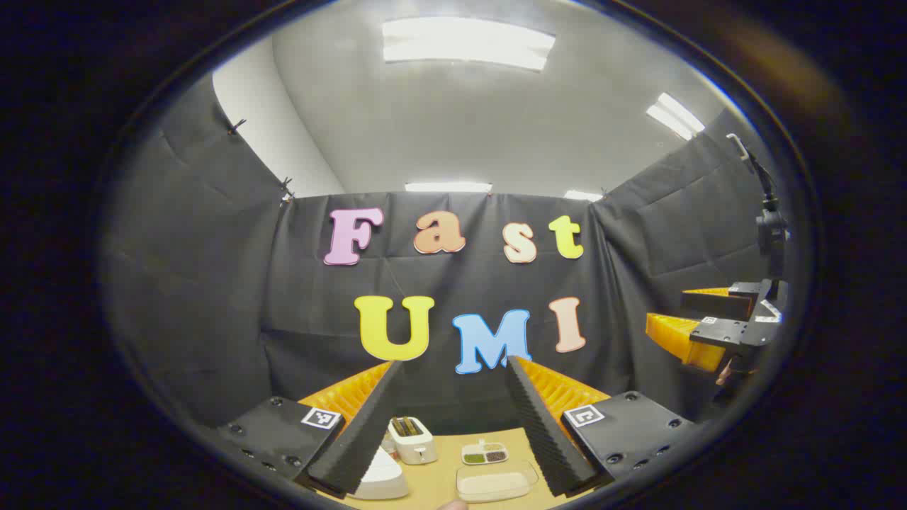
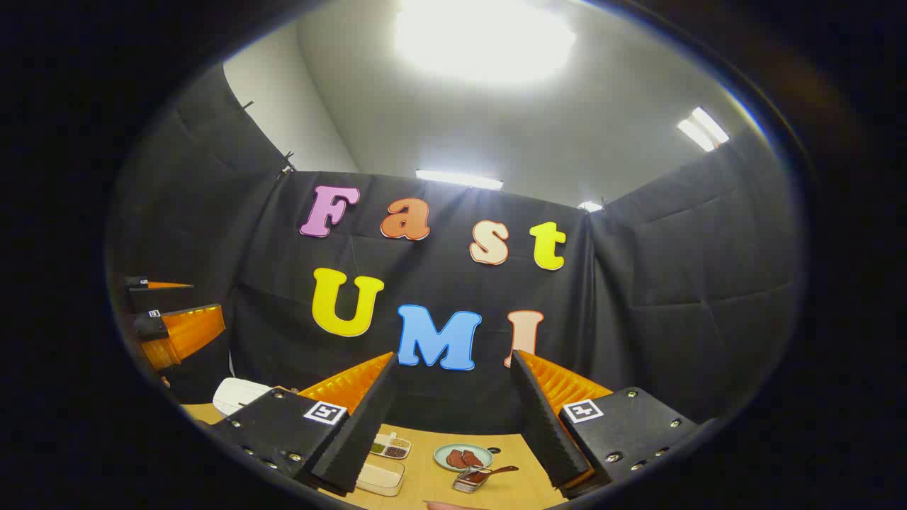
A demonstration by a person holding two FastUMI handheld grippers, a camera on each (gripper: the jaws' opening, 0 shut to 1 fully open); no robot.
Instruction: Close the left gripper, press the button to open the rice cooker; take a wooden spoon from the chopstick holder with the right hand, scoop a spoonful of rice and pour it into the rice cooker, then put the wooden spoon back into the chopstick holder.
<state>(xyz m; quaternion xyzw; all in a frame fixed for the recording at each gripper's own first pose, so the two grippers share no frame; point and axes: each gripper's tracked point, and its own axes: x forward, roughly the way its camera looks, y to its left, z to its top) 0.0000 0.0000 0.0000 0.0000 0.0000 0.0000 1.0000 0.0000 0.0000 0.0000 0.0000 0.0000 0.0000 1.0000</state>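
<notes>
The rice cooker [image 1: 380, 479], white, stands at the near left of the wooden table [image 1: 443, 460], partly behind the left gripper's [image 1: 448, 382] own left finger; in the right gripper view its white body [image 2: 239, 394] shows at the far left edge of the table. Just behind it stands a white toaster [image 1: 413, 439]. To the right of the toaster lies a small divided dish [image 1: 485, 453] with green and dark fillings, and nearer is a clear tray of rice [image 1: 495, 482]. In the right gripper view a round plate [image 2: 463, 457] with dark red pieces lies farther right, and just before it a small container with a wooden spoon [image 2: 490, 473] resting in it. Both tools are held high above the table and point level toward the black cloth wall. The left gripper has its fingers spread wide, holding nothing. The right gripper [image 2: 453, 375] is also spread wide and empty; it shows too at the right edge of the left gripper view.
</notes>
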